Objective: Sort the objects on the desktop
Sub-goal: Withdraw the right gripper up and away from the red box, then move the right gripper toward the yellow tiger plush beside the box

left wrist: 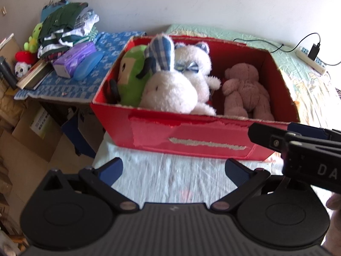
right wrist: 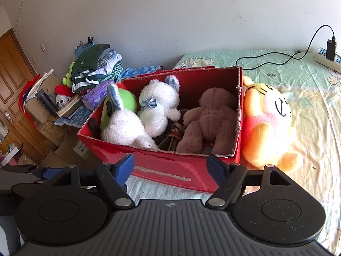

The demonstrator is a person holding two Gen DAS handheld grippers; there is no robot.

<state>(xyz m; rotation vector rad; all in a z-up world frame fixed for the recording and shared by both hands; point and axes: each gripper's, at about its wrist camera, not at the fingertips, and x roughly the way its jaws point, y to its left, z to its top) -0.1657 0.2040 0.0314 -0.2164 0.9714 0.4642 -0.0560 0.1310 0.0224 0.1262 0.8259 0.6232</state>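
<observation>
Plainly, the orange plush (right wrist: 268,125) lies outside the red box (right wrist: 170,170), touching its right wall at two o'clock from the empty, wide-open right gripper (right wrist: 170,166), the nearer one; the left gripper (left wrist: 173,170) is also open.

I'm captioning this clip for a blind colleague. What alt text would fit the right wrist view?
A red cardboard box on a bed holds a brown teddy bear, a white bear, a white rabbit and a green plush. An orange and pink plush leans outside against its right wall. The right gripper, jaws open and empty, points at the box.
</observation>
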